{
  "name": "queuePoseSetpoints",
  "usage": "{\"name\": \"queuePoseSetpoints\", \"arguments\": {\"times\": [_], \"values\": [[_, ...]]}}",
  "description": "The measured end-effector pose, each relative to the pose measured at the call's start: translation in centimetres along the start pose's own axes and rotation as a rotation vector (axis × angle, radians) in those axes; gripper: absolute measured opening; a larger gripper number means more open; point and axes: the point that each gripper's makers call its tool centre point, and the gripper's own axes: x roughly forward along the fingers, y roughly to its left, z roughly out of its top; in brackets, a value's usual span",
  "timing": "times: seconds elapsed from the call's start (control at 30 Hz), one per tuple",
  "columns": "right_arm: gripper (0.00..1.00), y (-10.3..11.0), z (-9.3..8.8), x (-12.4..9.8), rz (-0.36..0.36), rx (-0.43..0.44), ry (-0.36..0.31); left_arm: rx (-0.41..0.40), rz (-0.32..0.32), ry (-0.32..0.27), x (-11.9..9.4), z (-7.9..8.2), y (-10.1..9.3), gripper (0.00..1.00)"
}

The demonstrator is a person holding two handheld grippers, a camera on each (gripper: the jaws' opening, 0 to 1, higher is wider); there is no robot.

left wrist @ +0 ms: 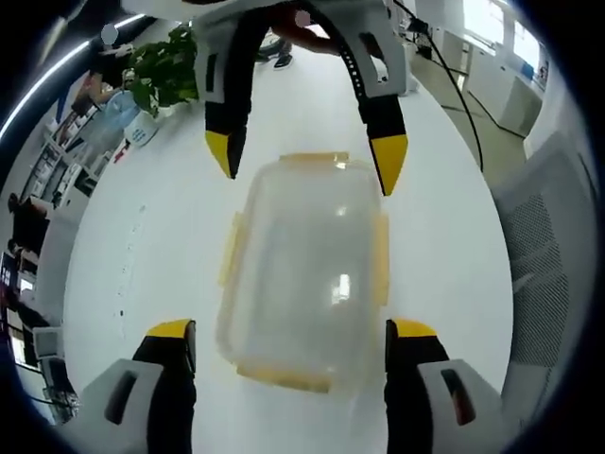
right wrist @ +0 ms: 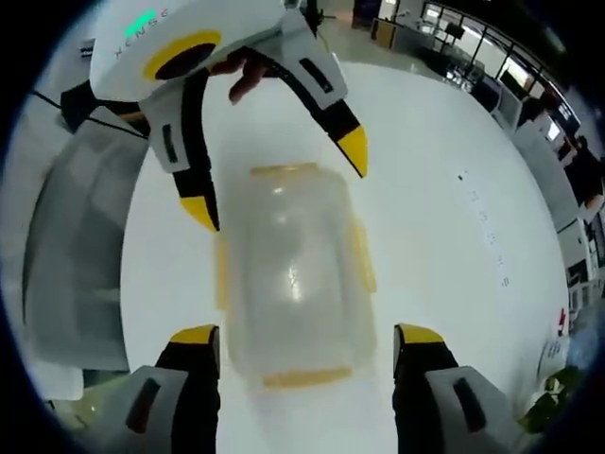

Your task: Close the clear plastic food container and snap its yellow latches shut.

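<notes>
A clear plastic food container (left wrist: 302, 270) with its lid on lies in the middle of a white table (left wrist: 132, 255). Yellow latches (left wrist: 230, 251) run along its sides and ends; the side ones seem to flare outward. In the left gripper view my left gripper (left wrist: 291, 333) is open, its jaws straddling the near end. My right gripper (left wrist: 305, 156) faces it, open, with its yellow tips at the far end. In the right gripper view the same container (right wrist: 293, 274) lies between my open right gripper (right wrist: 304, 339) and the open left gripper (right wrist: 277, 180). A hand (right wrist: 248, 71) holds the left gripper.
A grey mesh chair (left wrist: 544, 255) stands at the table's edge, also seen as the chair (right wrist: 76, 246) in the right gripper view. A potted plant (left wrist: 165, 66) sits at the far table corner. A black cable (left wrist: 454, 85) crosses the table. Office desks and people fill the background.
</notes>
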Motion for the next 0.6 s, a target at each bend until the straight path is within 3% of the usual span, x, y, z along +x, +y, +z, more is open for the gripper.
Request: {"name": "queuePoseSetpoints", "arguments": {"times": [0.6], "values": [[0.80, 0.0, -1.0, 0.9, -0.024, -0.009, 0.011, 0.038, 0.003, 0.033, 1.2, -0.5, 0.1, 0.87]]}}
